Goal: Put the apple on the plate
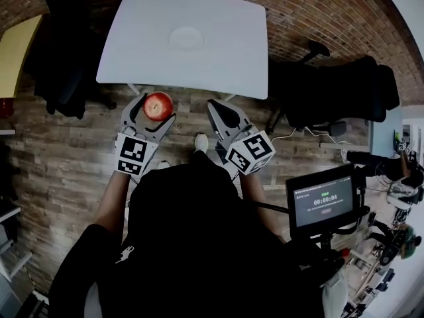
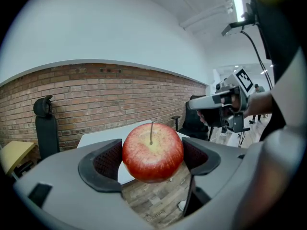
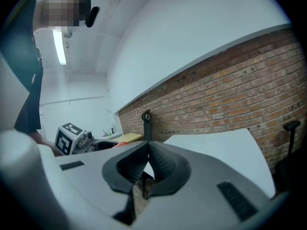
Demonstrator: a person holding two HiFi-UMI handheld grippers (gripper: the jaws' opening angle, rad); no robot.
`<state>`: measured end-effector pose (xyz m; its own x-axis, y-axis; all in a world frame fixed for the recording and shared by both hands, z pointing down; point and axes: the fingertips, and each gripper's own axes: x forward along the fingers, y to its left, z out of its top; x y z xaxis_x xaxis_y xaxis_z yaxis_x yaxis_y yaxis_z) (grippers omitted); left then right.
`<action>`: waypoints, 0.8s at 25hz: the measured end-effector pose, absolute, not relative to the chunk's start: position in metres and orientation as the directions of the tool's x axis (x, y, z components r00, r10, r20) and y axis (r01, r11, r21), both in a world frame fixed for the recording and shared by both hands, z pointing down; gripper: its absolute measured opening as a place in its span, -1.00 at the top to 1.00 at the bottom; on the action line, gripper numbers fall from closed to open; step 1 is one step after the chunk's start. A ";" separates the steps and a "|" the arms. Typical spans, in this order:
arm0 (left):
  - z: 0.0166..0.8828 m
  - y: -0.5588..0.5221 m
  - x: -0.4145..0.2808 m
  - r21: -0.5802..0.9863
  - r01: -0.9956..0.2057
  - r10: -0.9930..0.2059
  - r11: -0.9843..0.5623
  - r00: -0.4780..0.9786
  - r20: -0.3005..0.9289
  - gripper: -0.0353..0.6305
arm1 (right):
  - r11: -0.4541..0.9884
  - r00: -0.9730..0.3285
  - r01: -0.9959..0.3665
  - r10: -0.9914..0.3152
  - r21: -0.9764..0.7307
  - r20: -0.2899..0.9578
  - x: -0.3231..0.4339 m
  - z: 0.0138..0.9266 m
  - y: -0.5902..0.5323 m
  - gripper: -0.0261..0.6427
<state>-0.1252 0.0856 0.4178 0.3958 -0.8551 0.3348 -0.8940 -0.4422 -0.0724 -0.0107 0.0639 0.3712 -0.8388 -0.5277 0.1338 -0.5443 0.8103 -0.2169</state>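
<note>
**While the apple sits in your left gripper, the plate lies up-frame and a little right**

Since your left gripper is pinching the apple between its two dark pads, that hand is the one to make the placement. In the head view the apple hangs over the wooden floor, just short of the near edge of the white table. The plate lies near the table's middle, toward the top of the frame and slightly right of the apple. My reading is that the coming move is a forward reach over that edge with a small drift to the right, then a lowering onto the plate.

Your right gripper is at about the same reach but further right. Its jaws are pressed together on nothing, so it has no part in this beyond keeping out of the way.

Each camera tells you something different. Only the head view shows the plate, and it gives you the bearing. The left gripper view shows the grip itself: the apple is clamped at its sides with the stem pointing up. A strip of table edge shows behind it, but no plate. The right gripper view shows its closed jaws and the tabletop at lower right, and I cannot make out the plate there.
</note>
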 end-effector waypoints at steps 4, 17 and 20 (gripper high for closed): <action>0.414 0.089 -0.133 -0.085 -0.907 -0.871 -0.412 0.365 0.329 -0.29 | 0.831 -0.857 -0.515 -0.499 -0.209 0.126 -0.018 0.369 0.066 0.91; 0.411 -0.008 -0.065 -0.093 -0.915 -0.873 -0.392 0.338 0.352 -0.29 | 0.846 -0.878 -0.478 -0.463 -0.236 0.119 0.045 0.368 -0.033 0.91; 0.412 -0.020 -0.054 -0.091 -0.917 -0.874 -0.387 0.334 0.353 -0.29 | 0.851 -0.882 -0.471 -0.455 -0.233 0.122 0.056 0.369 -0.046 0.91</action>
